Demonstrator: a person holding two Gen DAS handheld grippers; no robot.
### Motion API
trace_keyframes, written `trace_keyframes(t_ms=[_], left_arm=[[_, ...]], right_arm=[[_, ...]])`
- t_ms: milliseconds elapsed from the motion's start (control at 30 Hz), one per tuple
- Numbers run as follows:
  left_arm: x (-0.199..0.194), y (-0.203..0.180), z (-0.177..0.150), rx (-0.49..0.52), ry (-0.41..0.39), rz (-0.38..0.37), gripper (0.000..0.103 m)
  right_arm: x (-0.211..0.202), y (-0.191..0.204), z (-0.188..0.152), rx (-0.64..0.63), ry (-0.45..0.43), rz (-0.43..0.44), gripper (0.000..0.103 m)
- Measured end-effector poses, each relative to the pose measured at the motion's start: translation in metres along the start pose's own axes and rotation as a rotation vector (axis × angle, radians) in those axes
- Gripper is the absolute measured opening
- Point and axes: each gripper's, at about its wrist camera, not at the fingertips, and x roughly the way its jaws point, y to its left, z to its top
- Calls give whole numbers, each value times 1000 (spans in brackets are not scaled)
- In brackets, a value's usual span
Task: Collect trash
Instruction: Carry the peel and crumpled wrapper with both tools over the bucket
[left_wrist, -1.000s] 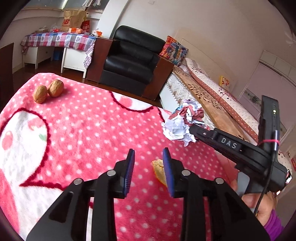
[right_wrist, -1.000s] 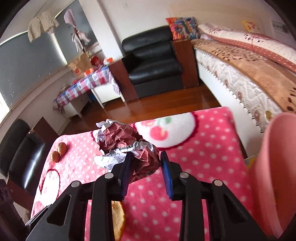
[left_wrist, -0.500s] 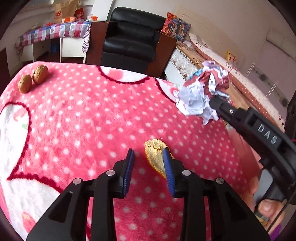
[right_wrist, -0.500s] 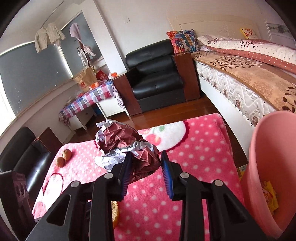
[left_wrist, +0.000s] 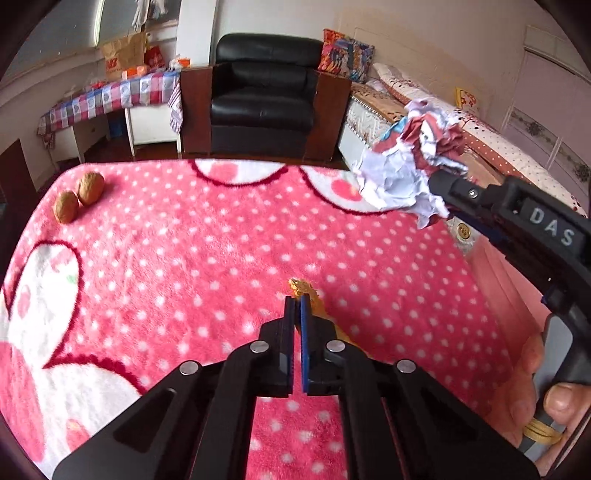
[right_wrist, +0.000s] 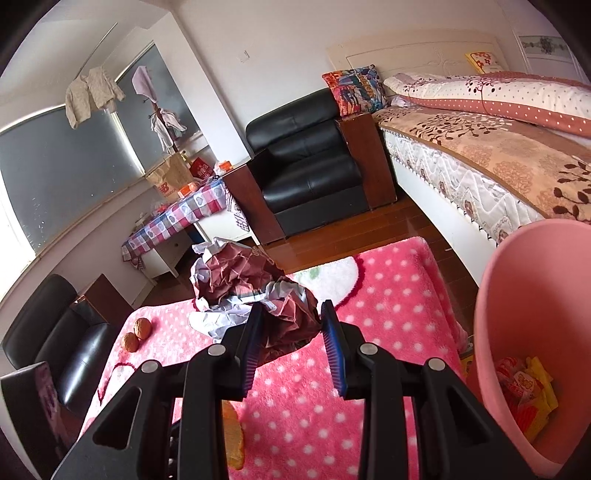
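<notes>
my left claw (left_wrist: 295, 301) has just been closing and its pads are now pressed together; the orange peel (left_wrist: 312, 295) sits at the tips and mostly to the right of them, so i cannot tell if an edge is really caught between the pads. i judge the peel to be light, thin and a little stiff but easy to tear, and it lies on soft pile, so it is better to take it by a raised edge, not to press from above.

my right claw (right_wrist: 291, 325) is pinching the crumpled paper ball (right_wrist: 255, 291), dark red and white, which hangs above the pink dotted blanket (right_wrist: 399, 295) on the surface. the paper is very light and springy; a hold through its dense middle seems safe, loose flaps could slip.

the left view shows the peel tip ahead of the claw, the two walnuts (left_wrist: 79, 197) far to the left, and the right claw with the person's hand (left_wrist: 532, 391). only the right view shows the pink bin (right_wrist: 517, 295), just right of the claw, with yellow wrappers (right_wrist: 528, 391) inside; the peel appears there low, half hidden behind the claw.
</notes>
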Motion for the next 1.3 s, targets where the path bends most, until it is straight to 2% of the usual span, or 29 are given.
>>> trace_keyframes(t_ms=[167,633,900,1033,1300], left_arm=[[-30,-4,2,46,-91,9,2],[-92,-14,-3,81,-216,-19,2],[-114,-12,-6,67,-249,-75,2],[-121,-3,-5,33,-249,-131,2],[-124,7,-3,9,-248,-165,2]], right_arm=[[-28,6,-4,-13,-14,-24,31],[-118,15,-30,-33,-52,-127,31],[-148,23,-41,-46,-65,-155,31],[-153,26,-42,-45,-68,-160,32],[-158,23,-43,-29,-73,-170,32]])
